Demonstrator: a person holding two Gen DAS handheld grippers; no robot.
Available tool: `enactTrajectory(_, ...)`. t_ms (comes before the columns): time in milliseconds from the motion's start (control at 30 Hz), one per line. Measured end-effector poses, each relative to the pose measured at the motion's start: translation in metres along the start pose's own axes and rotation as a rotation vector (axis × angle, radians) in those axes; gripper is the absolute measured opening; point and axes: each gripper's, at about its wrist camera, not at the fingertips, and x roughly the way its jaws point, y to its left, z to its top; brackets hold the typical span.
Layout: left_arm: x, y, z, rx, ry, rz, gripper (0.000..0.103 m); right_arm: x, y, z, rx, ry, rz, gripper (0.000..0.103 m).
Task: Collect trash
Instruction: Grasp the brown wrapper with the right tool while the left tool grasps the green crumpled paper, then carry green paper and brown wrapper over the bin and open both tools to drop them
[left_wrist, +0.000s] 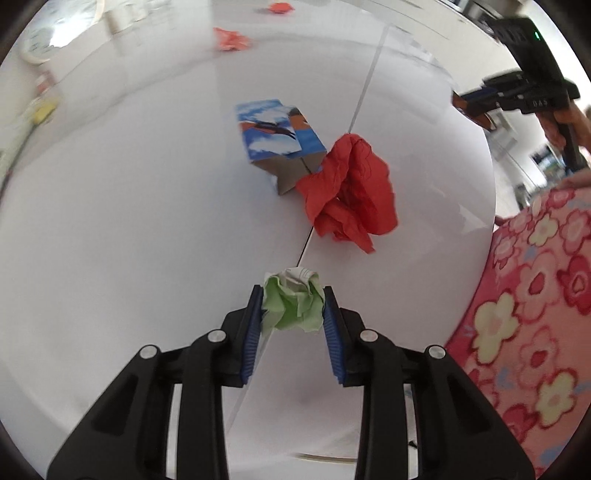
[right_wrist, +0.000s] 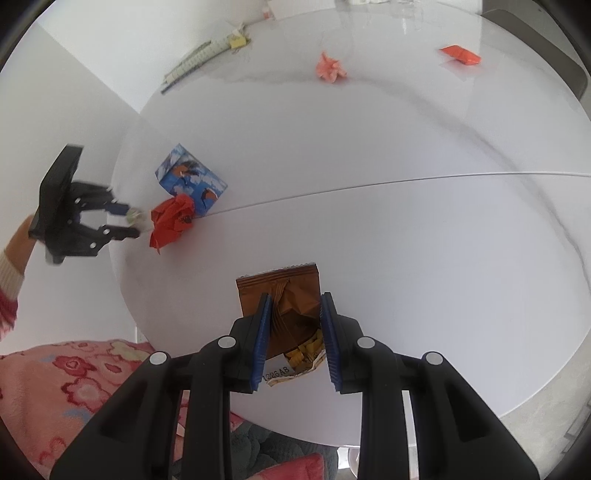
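Trash pickup step underway, both tools loaded. Left tool (left_wrist: 293, 306) clamping green paper wad (left_wrist: 295, 304), jaws narrowed on it. Right tool (right_wrist: 293, 325) pinching brown wrapper (right_wrist: 284, 299). Next: carrying both to bin, none in view. Red crumple (left_wrist: 349, 188), blue carton (left_wrist: 277, 136) lying at 12 o'clock on worktop (left_wrist: 129, 221).

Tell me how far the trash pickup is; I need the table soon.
Nothing visibly binned yet. In hand: left gripper grips a green paper wad; right gripper a brown wrapper. Left on the table: red crumpled paper, blue carton, two smaller scraps farther off.
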Motion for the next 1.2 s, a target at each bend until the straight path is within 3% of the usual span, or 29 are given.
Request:
enactTrajectory(100, -0.033, -0.03, 0.01, -0.013, -0.047, 0.012, 0.031, -0.022, -0.014, -0.019, 0.034, -0.049, 0.002, 0.028)
enactTrajectory(233, -0.063, -0.101, 0.052, 0.081, -0.154, -0.002, 0.032, -0.06, -0.043, -0.061, 0.111, -0.109, -0.034, 0.028)
enactTrajectory(367, -0.059, -0.184, 0.111, 0.149, -0.222, -0.113, 0.032, -0.095, -0.074, -0.115, 0.22, -0.153, -0.12, 0.028)
enactTrajectory(533, -0.011, -0.287, 0.168, 0.218, -0.158, -0.269, 0.032, -0.127, -0.114, -0.199, 0.414, -0.151, -0.3, 0.028)
enactTrajectory(767, 0.069, -0.413, 0.198, 0.351, -0.01, -0.349, 0.032, -0.142, -0.146, -0.284, 0.644, -0.173, -0.372, 0.028)
enactTrajectory(933, 0.099, -0.454, 0.207, 0.438, 0.075, -0.359, 0.032, -0.149, -0.153, -0.316, 0.715, -0.201, -0.372, 0.028)
enactTrajectory(1200, 0.099, -0.477, 0.209, 0.478, 0.071, -0.293, 0.036, -0.141, -0.155, -0.325, 0.746, -0.195, -0.359, 0.029)
